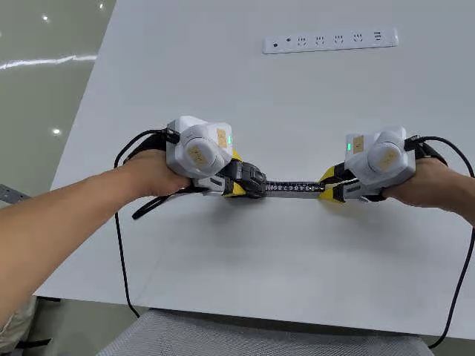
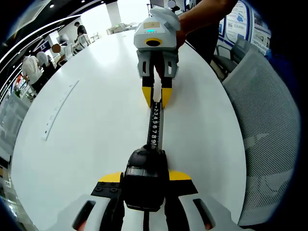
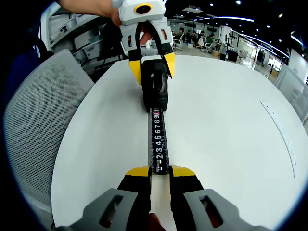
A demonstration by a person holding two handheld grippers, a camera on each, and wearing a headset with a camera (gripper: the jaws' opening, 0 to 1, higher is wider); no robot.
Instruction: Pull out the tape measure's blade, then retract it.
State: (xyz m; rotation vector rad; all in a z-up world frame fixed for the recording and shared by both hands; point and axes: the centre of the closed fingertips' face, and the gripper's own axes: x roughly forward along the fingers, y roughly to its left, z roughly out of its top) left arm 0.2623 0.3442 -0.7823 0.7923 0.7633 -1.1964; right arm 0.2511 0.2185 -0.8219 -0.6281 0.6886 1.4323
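A: Left jaws?
B: Left gripper (image 2: pixel 144 177) is clamped on the black tape measure case (image 3: pixel 155 89), one yellow tip on each side of it. The case is low over the white bench (image 1: pixel 297 104), near its front edge. Can't tell if it touches.
A: Right jaws?
B: Right gripper (image 3: pixel 160 171) has its jaws nearly pressed together, pinching the free end of the blade (image 3: pixel 158 139). A short length is out, digits readable up to 9, running straight between the two grippers.
A: Surroundings?
B: White power strip (image 1: pixel 330 40) lies well apart at the far side. Grey mesh chair (image 1: pixel 223 335) sits below the near edge. Black cable (image 1: pixel 119 245) hangs from the left gripper over that edge.
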